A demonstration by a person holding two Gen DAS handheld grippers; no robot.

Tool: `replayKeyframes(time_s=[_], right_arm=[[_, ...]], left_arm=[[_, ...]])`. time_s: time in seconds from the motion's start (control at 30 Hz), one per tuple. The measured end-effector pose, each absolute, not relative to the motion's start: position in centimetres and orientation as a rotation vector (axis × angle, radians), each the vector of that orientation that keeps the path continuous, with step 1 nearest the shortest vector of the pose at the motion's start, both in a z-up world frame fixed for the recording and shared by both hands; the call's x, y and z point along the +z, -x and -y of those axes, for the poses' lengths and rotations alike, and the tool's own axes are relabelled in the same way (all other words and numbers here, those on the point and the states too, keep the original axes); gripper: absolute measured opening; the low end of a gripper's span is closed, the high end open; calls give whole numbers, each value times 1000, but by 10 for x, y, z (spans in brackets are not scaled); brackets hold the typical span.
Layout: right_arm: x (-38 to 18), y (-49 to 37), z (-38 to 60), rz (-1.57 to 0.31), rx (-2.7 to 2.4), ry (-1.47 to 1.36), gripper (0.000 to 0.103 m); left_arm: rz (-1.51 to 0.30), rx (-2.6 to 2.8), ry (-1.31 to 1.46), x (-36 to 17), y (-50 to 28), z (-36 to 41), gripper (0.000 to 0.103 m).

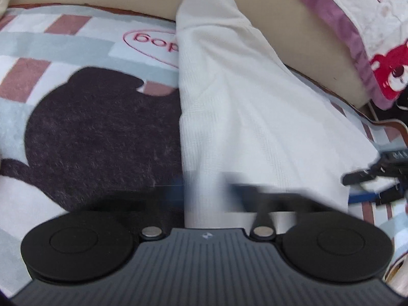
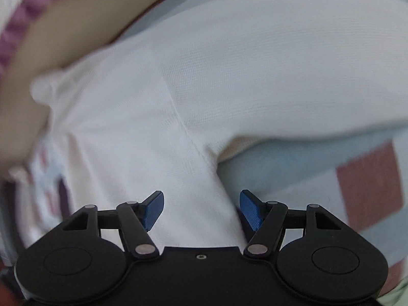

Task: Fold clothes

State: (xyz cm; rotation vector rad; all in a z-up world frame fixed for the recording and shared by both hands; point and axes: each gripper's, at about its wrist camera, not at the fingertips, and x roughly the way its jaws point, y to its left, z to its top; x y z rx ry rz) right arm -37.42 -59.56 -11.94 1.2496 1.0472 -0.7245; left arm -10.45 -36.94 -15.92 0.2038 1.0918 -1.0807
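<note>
Blanket [image 1: 76, 40]: red oval outline enclosing red lettering, upside down, partly covered by white garment [image 1: 229, 89]; visible characters read "bop".

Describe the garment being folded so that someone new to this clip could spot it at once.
Find the patterned blanket with grey, white and reddish-brown blocks and a big dark shape. The white garment lies across it, reaching up to the beige edge behind. It is the only plain, finely textured white cloth there.

A white garment [image 1: 229, 97] of fine waffle-textured cloth lies spread on a patterned blanket, running from the top centre of the left view down to its lower right, creased, with a stitched seam [image 2: 183, 125] crossing it.
</note>
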Motion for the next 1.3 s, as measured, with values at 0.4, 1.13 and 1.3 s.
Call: replayKeyframes(time_s=[0.4,1.13,1.3], right_arm=[[2,365,611,-1040,-531,-1244,71],[48,522,600,-116,-64,-1594,72],[72,549,625,-81,-168,-1595,72]], left_arm=[[-1299,-981,-124,-150,62,337,52],[-937,-1159,-389,78,91,310,61],[-783,-1148,-461,166,97,319,61]])
